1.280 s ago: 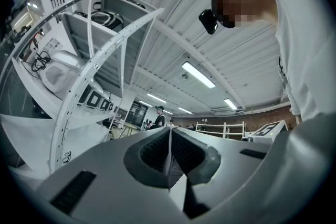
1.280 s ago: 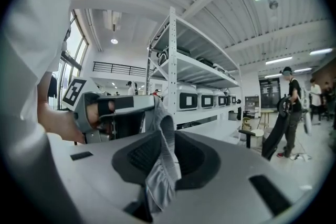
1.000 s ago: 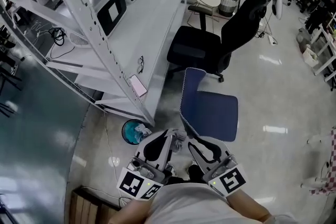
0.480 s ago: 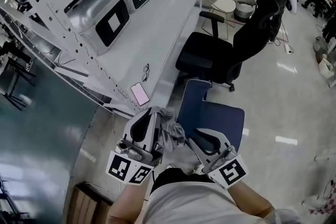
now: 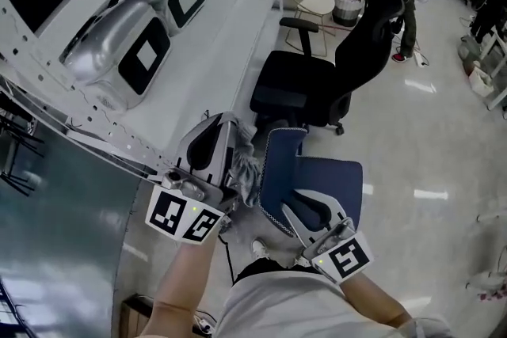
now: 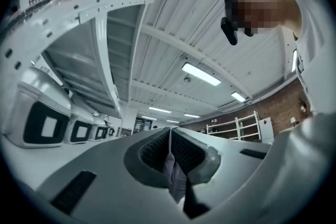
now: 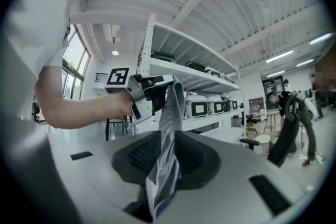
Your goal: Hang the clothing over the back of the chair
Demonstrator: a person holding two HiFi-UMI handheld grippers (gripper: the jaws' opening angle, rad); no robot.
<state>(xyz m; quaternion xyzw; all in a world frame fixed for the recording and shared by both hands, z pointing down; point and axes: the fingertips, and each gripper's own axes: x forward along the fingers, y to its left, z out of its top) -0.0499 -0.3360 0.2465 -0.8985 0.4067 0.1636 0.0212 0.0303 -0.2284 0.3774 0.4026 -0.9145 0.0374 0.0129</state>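
Currently, both hand-held grippers are clenched on one grey garment. In its own view the left gripper (image 6: pixel 170 132) has its jaws closed on a fold of the clothing (image 6: pixel 176 178), which hangs below them. The right gripper (image 7: pixel 169 136) likewise pinches the fabric, and a strip runs from it up to the left gripper, which is held higher. From the head view, the clothing is bunched beside the left gripper, just by the top of the blue chair (image 5: pixel 277 170). Contact with the chair cannot be confirmed. A black office chair (image 5: pixel 313 79) stands beyond.
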